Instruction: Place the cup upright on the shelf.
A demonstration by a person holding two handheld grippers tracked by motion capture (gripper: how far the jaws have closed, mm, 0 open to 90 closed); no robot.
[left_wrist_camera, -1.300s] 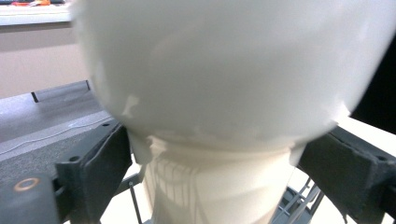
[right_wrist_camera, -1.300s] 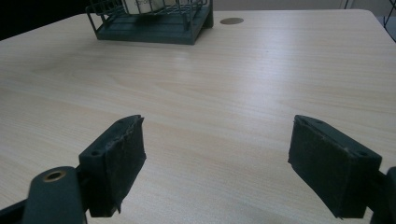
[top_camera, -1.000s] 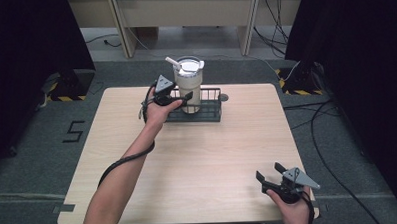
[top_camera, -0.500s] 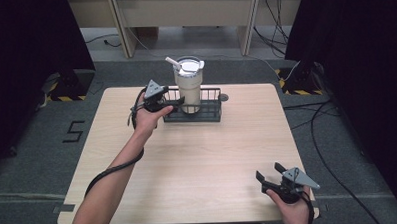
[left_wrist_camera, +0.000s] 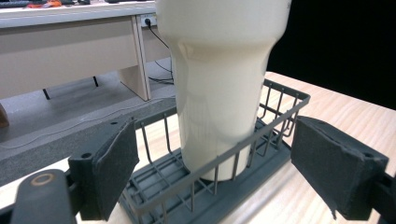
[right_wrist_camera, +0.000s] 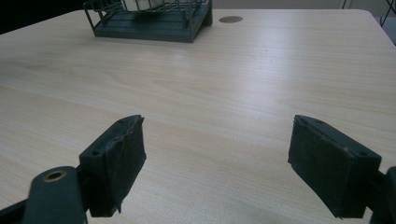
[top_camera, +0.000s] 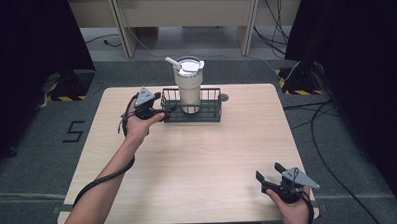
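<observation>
A cream tumbler (top_camera: pixel 189 87) with a lid and a straw stands upright in a dark wire basket (top_camera: pixel 206 116) at the table's far middle. My left gripper (top_camera: pixel 163 104) is just off the basket's left end, open, with nothing between its pads. In the left gripper view the tumbler (left_wrist_camera: pixel 224 79) and the basket's rim (left_wrist_camera: pixel 280 116) sit close ahead between the spread jaws of the left gripper (left_wrist_camera: pixel 224 161). My right gripper (top_camera: pixel 269 171) hovers open near the front right corner. In the right gripper view it (right_wrist_camera: pixel 219 163) faces bare tabletop, with the basket (right_wrist_camera: pixel 149 23) far off.
The light wooden table (top_camera: pixel 198 162) has a round cable hole (top_camera: pixel 223 97) right of the basket. Desks and cables lie on the floor beyond the far edge, and dark curtains hang on both sides.
My left gripper has drawn back to the left and slightly toward me, away from the tumbler, and now sits at the basket's left end. The right gripper has stayed put.
</observation>
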